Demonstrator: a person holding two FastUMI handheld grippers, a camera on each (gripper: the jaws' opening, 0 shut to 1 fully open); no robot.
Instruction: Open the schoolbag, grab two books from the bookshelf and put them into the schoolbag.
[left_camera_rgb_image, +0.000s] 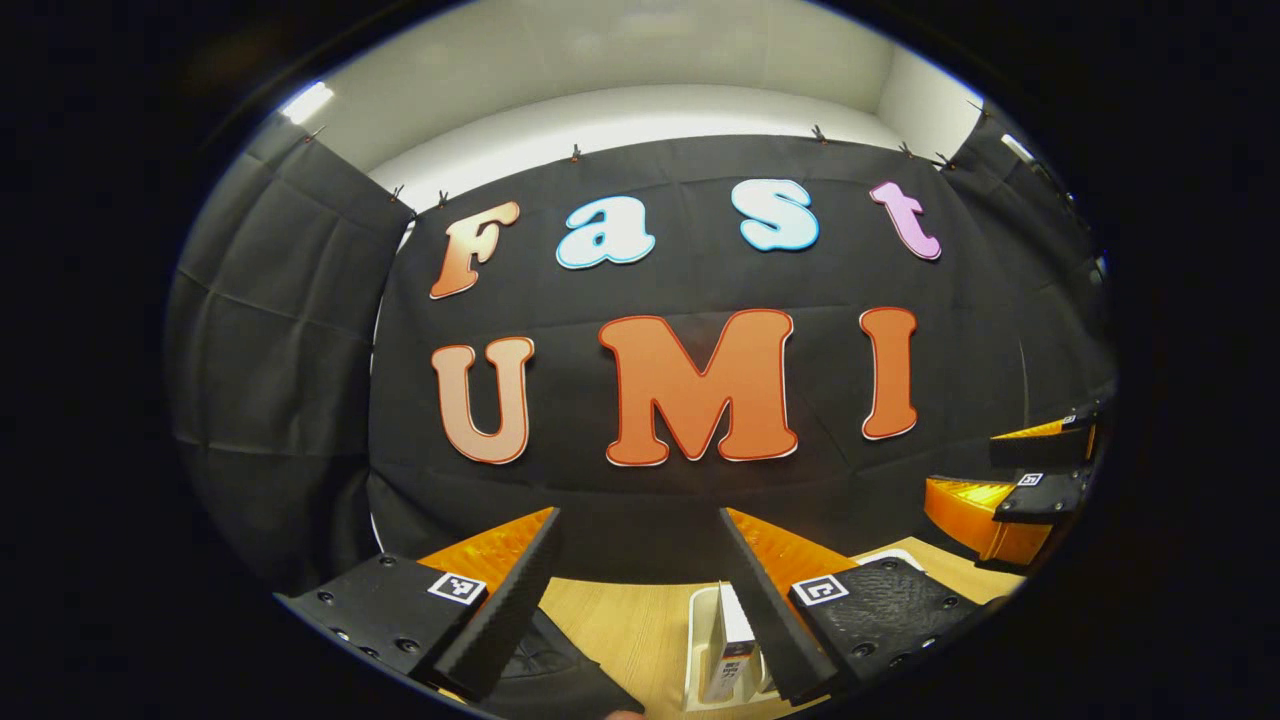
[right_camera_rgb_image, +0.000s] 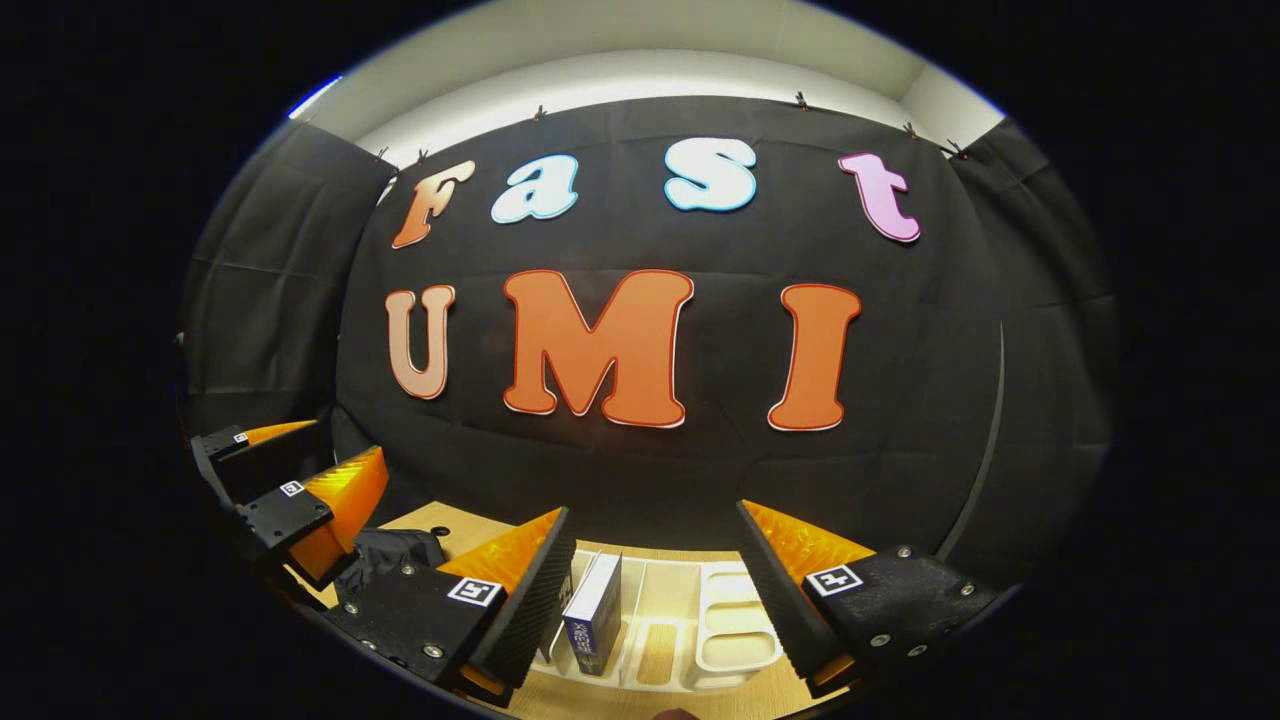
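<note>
Both grippers are held up level, pointing at the black cloth wall, side by side above the wooden surface; the left gripper has its fingers spread wide with nothing between them, and in the right gripper view it shows at the left edge, raised over a dark bag; the right gripper is likewise wide and holds nothing, and in the left gripper view it appears far right, above the surface.

The white bookshelf, a low rack with slotted dividers, sits on the surface just below the right gripper; one book stands upright in a slot at its left part, the other slots I can see are bare; in the left gripper view a book stands in the same rack.

The schoolbag, dark and slumped, lies on the surface left of the bookshelf; whether it is open I cannot tell.
</note>
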